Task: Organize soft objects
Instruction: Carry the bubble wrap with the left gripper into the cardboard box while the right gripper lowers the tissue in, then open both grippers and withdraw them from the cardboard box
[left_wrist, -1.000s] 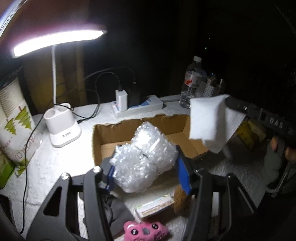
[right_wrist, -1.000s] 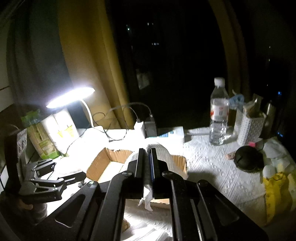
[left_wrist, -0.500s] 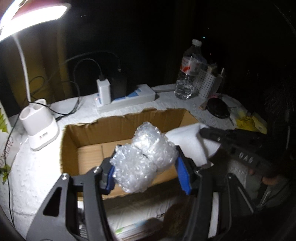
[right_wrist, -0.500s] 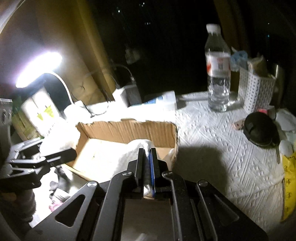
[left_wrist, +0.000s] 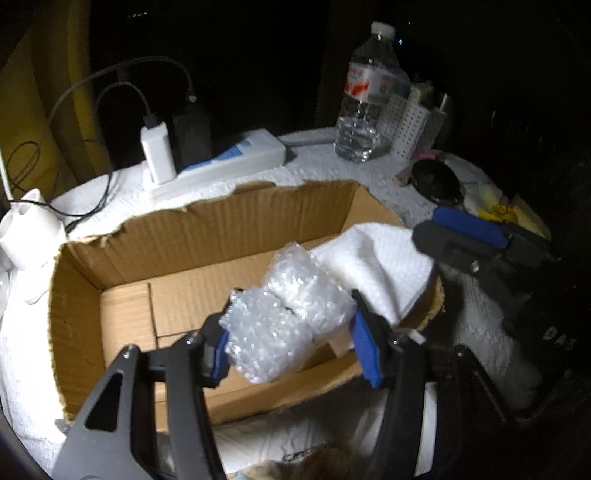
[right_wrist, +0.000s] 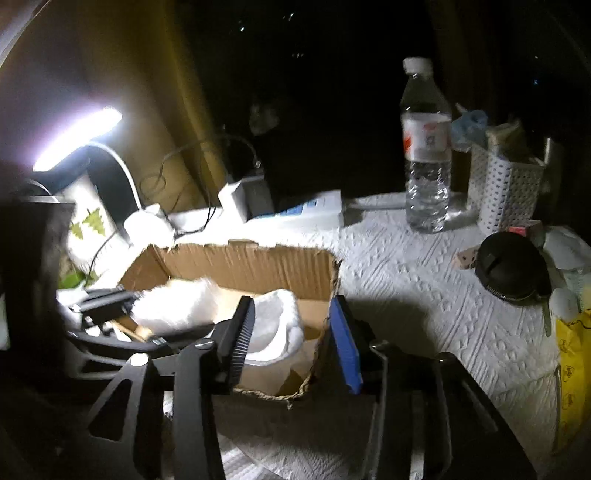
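My left gripper (left_wrist: 290, 341) is shut on a bundle of clear bubble wrap (left_wrist: 284, 317) and holds it over the near side of an open cardboard box (left_wrist: 221, 229). My right gripper (right_wrist: 291, 332) is open at the box's right end, its jaws apart over the corner. It also shows in the left wrist view (left_wrist: 465, 236). A white folded cloth (right_wrist: 275, 325) lies in the box just beyond its fingers, draped at the right end (left_wrist: 376, 258). The bubble wrap shows as a bright white mass (right_wrist: 173, 306) in the right wrist view.
A desk lamp (right_wrist: 77, 136) and its white base (left_wrist: 26, 229) stand at left, a power strip with chargers (left_wrist: 218, 162) behind the box. A water bottle (right_wrist: 426, 147), a white perforated basket (right_wrist: 506, 192) and a black round pouch (right_wrist: 511, 269) stand at right on the white cloth-covered table (right_wrist: 424, 288).
My right gripper lowered the white cloth into the box and opened, letting it go. My left gripper moved forward with the bubble wrap to above the box.
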